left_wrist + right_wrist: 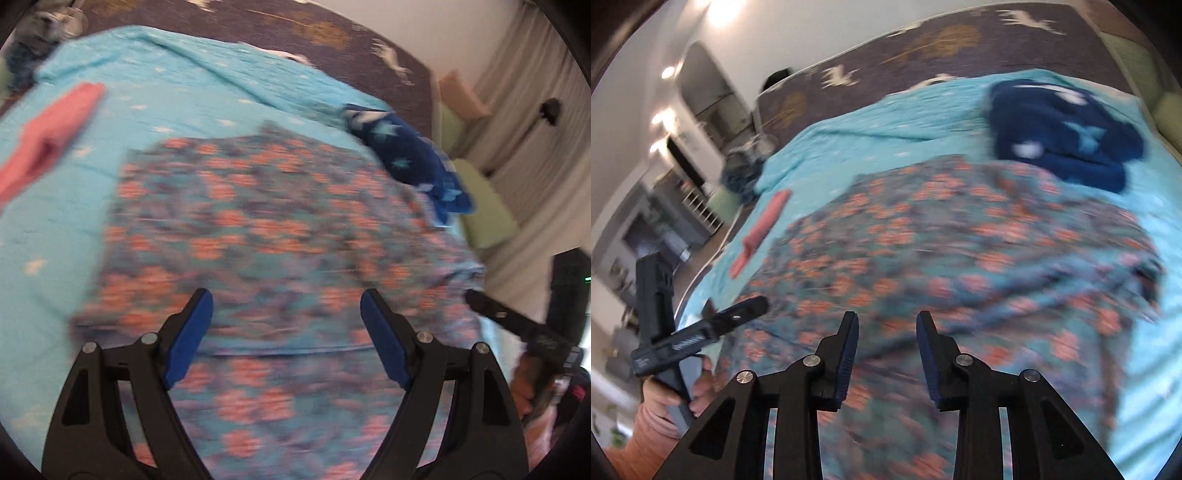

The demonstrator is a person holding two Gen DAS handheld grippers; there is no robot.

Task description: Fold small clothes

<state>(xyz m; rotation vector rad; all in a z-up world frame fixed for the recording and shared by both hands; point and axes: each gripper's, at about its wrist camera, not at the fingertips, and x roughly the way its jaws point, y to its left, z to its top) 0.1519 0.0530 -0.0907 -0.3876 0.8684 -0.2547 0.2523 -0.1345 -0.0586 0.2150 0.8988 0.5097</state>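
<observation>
A floral garment with orange flowers on blue-grey (266, 236) lies spread on the turquoise bedspread (110, 96), blurred by motion. My left gripper (286, 306) is open and empty just above its near part. In the right wrist view the same garment (960, 240) fills the middle. My right gripper (887, 325) hovers over its near edge with jaws partly apart and nothing between them. The left gripper also shows in the right wrist view (738, 314) at the garment's left edge. The right gripper shows in the left wrist view (491, 310) at the garment's right edge.
A folded pink cloth (48, 136) lies left of the garment, also seen in the right wrist view (764, 229). A dark blue starred garment (406, 158) (1063, 133) lies crumpled behind it. A dark patterned blanket (942, 40) covers the far bed. Green cushions (484, 199) sit at the right.
</observation>
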